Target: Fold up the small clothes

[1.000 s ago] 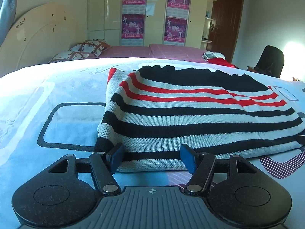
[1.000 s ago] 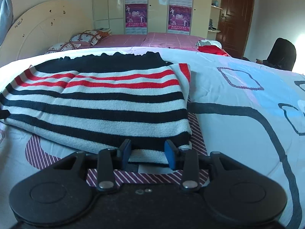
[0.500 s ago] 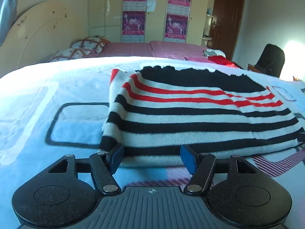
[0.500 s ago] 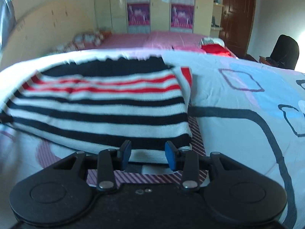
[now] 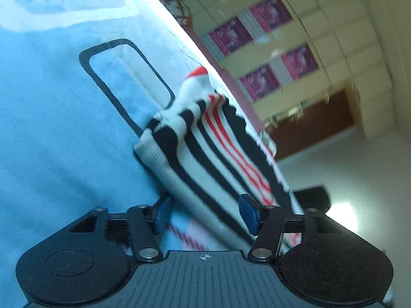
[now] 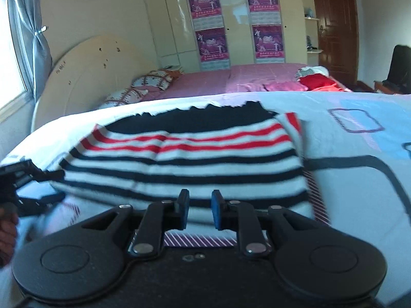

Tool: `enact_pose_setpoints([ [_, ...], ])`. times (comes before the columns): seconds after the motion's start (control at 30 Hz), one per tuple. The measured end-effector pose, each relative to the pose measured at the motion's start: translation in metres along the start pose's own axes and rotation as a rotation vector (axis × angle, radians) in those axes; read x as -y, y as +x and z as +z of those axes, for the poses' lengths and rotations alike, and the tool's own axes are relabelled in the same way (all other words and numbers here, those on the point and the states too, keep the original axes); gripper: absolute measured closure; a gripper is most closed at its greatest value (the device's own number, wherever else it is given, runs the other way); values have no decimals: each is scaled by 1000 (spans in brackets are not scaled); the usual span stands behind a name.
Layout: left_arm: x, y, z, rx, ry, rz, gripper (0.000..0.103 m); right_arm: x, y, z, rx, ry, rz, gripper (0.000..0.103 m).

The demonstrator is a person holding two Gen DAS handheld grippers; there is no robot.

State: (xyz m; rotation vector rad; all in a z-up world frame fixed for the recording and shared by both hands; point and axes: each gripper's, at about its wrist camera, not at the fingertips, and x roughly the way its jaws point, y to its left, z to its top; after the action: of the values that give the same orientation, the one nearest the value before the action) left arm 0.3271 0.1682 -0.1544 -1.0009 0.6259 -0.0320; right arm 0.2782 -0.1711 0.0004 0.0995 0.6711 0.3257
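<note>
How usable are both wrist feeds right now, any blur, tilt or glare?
Left wrist view: horizon steeply tilted, striped sweater and posters motion-smeared, window glare at right edge. Right wrist view: level; sweater's near edge and the left hand-held gripper blurred; fisheye bends the wardrobe.

Bed cover [image 6: 359,169] right of the striped sweater [image 6: 185,159]: flat, open passage. Left edge taken by left tongs [image 6: 55,184]. Far side: pillows [image 6: 151,79], red clothes [image 6: 318,82] well apart.
</note>
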Motion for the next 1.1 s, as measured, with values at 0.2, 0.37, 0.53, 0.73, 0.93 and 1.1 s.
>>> enact_pose_setpoints([
  [0.2, -1, 27, 10, 40, -33, -46, 48, -21, 52, 22, -28, -26, 39, 89],
  [0.37, -3, 46, 19, 75, -65, -66, 55, -36, 88, 34, -38, -38, 57, 95],
  [0.53, -15, 53, 19, 89, -122, -65, 81, -48, 110, 31, -72, -81, 49, 95],
  [0.73, -18, 59, 22, 83, -107, -68, 81, -58, 109, 21, -36, -160, 40, 96],
  [0.93, -9, 48, 22, 88, -35, -62, 84, -57, 118, 13, -50, -199, 29, 99],
  [1.1, 71, 35, 32, 99, 259, -80, 85, -56, 115, 2, 1, -216, 32, 99],
])
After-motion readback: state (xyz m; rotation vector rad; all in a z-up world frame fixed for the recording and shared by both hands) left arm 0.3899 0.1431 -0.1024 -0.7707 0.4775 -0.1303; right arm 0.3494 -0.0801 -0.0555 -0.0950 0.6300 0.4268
